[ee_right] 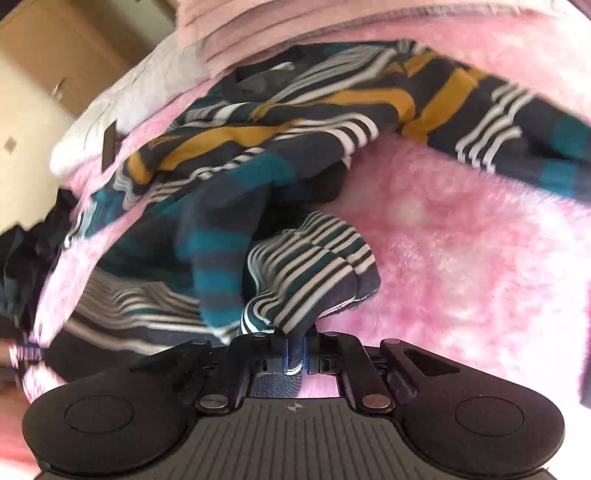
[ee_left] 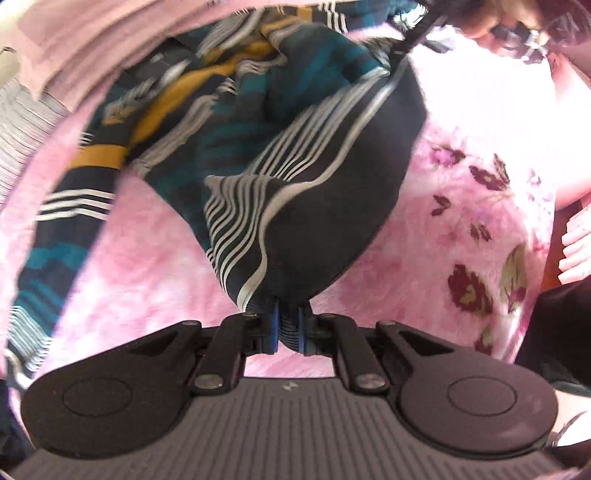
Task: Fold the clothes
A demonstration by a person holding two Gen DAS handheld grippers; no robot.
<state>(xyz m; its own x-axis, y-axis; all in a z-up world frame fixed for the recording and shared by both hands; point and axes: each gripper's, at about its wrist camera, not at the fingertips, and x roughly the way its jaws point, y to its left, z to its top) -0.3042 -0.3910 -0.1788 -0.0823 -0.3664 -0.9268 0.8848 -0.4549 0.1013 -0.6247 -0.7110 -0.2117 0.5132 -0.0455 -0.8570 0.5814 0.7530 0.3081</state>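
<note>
A striped sweater (ee_left: 303,173) in navy, teal, mustard and white lies rumpled over a fluffy pink blanket (ee_left: 155,258). My left gripper (ee_left: 287,325) is shut on a dark ribbed edge of it, and the cloth rises in a taut fold away from the jaws. In the right wrist view the same sweater (ee_right: 258,155) spreads across the blanket (ee_right: 461,240), one sleeve trailing to the right. My right gripper (ee_right: 295,350) is shut on a bunched striped hem, folded over just ahead of the pads.
The blanket has dark floral print at its right side (ee_left: 476,284). A hand (ee_left: 578,251) rests at the right edge. Folded pale pink cloth (ee_right: 295,29) lies at the far side, with a white cloth (ee_right: 122,107) and a dark clothes pile (ee_right: 26,258) to the left.
</note>
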